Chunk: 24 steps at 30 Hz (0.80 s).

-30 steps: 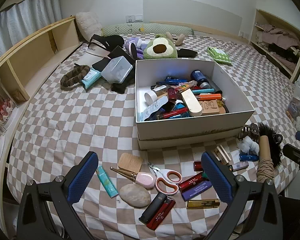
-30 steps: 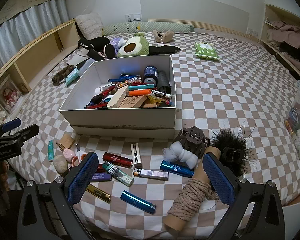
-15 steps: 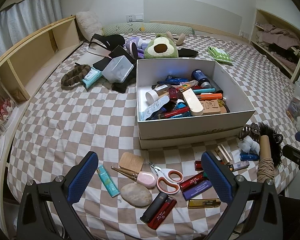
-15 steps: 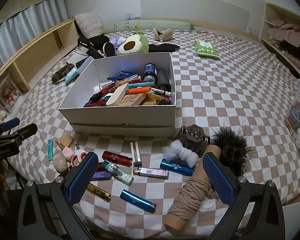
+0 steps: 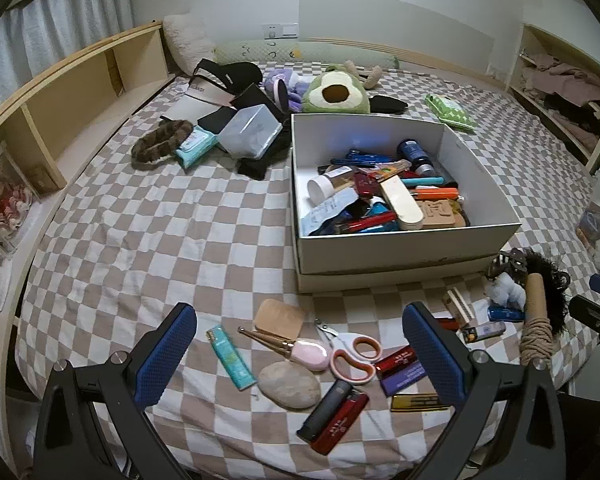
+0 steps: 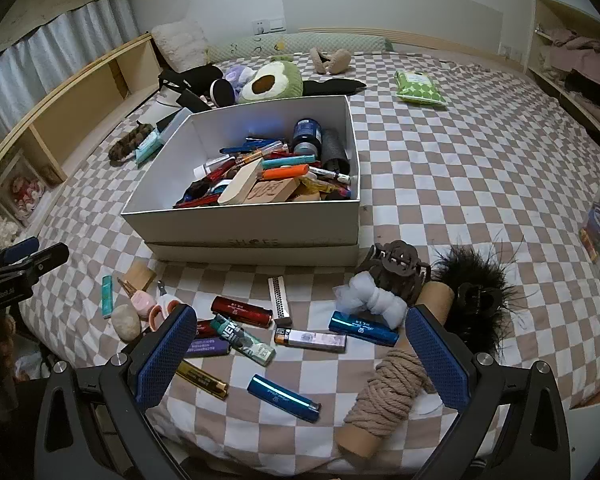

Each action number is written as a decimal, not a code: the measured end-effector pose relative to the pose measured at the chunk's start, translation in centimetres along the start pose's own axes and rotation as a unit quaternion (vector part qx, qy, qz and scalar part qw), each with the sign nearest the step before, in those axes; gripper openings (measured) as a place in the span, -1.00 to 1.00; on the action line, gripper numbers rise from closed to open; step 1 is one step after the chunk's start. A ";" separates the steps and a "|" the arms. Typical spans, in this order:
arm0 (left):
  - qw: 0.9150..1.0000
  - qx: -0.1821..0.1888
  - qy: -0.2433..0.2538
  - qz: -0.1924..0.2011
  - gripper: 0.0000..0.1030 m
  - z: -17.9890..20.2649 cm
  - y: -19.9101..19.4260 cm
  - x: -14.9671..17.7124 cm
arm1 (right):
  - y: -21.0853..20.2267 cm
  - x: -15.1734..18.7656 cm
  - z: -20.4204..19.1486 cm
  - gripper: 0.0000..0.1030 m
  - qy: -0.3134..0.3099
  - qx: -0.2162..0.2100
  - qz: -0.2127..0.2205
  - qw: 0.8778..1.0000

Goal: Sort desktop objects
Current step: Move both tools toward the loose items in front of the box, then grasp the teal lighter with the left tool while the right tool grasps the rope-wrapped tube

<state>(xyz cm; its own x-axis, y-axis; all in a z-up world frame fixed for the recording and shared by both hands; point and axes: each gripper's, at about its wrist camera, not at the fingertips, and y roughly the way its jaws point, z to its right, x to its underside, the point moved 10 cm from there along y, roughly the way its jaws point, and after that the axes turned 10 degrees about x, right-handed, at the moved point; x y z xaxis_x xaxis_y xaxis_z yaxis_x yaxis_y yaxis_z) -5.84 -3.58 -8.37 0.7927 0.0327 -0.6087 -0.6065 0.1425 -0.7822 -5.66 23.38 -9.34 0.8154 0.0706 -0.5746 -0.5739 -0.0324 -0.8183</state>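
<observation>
— Textures and shapes down there?

— Soft brown-and-white checked bedspread (image 5: 140, 240), wrinkled; on it a rectangular white cardboard box (image 5: 380, 252), matte, heaped with glossy pens, tubes and a carved wooden block; in front of the box, loose on the cloth: smooth oval grey stone (image 5: 289, 385), thin rounded wooden tile (image 5: 279, 319), orange-handled scissors (image 5: 354, 354), slim teal lighter (image 5: 231, 357), glossy red lighter (image 6: 242, 311), metallic blue lighter (image 6: 283, 398), cardboard tube wound with coarse tan twine (image 6: 384, 390), fluffy white hair tie (image 6: 374, 302) touching a brown plastic claw clip (image 6: 398, 270), spiky black feather clip (image 6: 476, 296) just beside

— And the grippers?

— Left gripper (image 5: 298, 354) spread wide, blue dimpled pads, hovering above stone and scissors, gripping nothing, touching nothing; right gripper (image 6: 300, 364) likewise wide apart, empty, poised over the lighters with the twine tube near its right finger; no contact seen with either
</observation>
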 end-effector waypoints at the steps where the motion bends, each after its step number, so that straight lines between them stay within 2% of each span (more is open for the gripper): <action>1: 1.000 -0.001 -0.002 -0.001 1.00 -0.3 0.0 0.0 | 0.0 0.0 0.0 1.00 0.001 -0.002 -0.001 1.000; 9: 0.999 0.005 -0.029 -0.020 1.00 -2.0 0.4 0.6 | 0.9 0.7 0.6 1.00 0.050 -0.034 -0.040 0.997; 13: 0.999 0.001 -0.021 -0.036 1.00 -2.6 1.4 1.0 | 1.5 1.4 1.2 1.00 0.043 -0.014 -0.053 0.998; 24: 0.993 -0.059 0.011 -0.099 1.00 -6.1 5.0 3.5 | 3.9 4.8 3.4 1.00 0.066 -0.009 -0.131 0.989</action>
<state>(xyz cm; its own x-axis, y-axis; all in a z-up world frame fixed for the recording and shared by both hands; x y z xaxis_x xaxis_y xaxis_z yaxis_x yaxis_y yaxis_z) -6.53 -8.75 -15.21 0.8961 -0.0072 -0.4438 -0.4434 0.0273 -0.8959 -4.24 26.99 -15.26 0.9397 -0.0509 -0.3383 -0.3406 -0.0480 -0.9390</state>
